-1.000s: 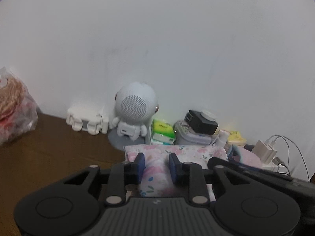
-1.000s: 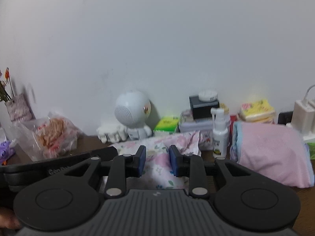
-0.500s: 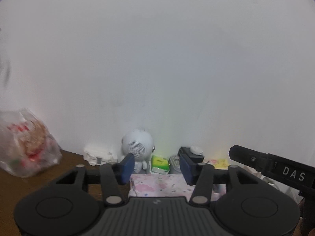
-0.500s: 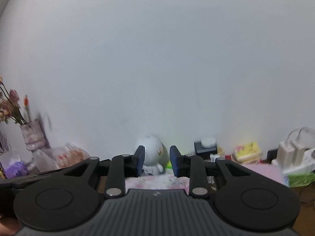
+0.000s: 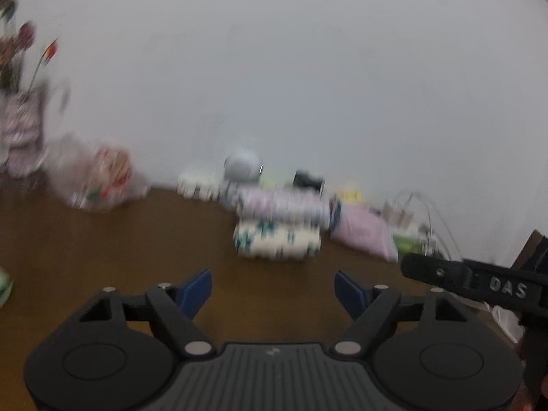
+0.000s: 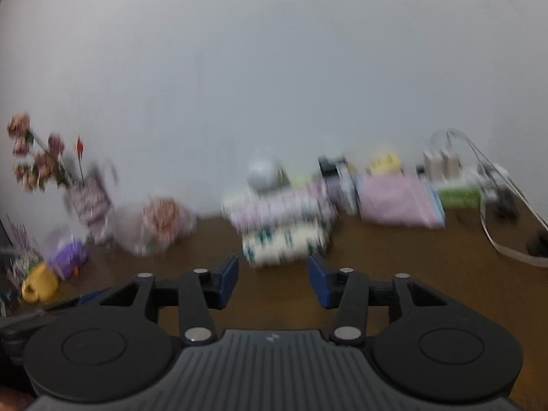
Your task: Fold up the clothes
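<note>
There, pink floral folded garment [image 5: 282, 203] stacked atop cream-and-teal folded garment [image 5: 277, 239]; both grippers' jaws apart, empty.

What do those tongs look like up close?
Both the left tongs and the right tongs are matte black plastic, each with two round discs, a ribbed grey centre plate, silver rivets and blue fingertips. The right one's side bears white letters "DAS".

Motion blur smears the stacked folded clothes [image 5: 278, 226] ahead of the open fingers; their prints cannot be read. The flower vase [image 5: 20, 120], left of the tool, is cut by the frame edge. The items along the wall are rendered indistinct.
</note>
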Action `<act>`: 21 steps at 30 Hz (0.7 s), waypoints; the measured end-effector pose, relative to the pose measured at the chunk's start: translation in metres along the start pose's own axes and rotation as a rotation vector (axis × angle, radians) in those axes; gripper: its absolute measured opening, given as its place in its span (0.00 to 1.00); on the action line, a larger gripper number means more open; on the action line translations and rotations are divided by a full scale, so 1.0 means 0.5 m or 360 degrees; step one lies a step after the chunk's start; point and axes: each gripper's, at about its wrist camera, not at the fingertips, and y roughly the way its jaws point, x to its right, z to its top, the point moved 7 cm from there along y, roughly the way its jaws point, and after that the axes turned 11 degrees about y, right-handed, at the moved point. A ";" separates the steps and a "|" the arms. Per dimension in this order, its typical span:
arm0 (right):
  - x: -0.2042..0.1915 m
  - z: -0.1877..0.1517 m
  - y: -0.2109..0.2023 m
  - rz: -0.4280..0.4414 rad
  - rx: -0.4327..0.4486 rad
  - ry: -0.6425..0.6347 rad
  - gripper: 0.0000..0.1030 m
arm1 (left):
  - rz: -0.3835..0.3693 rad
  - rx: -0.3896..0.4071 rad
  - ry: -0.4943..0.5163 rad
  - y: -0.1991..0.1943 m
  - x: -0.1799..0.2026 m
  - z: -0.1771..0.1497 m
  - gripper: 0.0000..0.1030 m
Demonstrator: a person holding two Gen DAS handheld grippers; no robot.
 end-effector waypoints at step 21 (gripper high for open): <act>0.094 -0.279 -0.120 -0.0163 -0.0138 -0.0268 0.95 | 0.0067 -0.0222 0.0053 -0.015 0.075 -0.202 0.76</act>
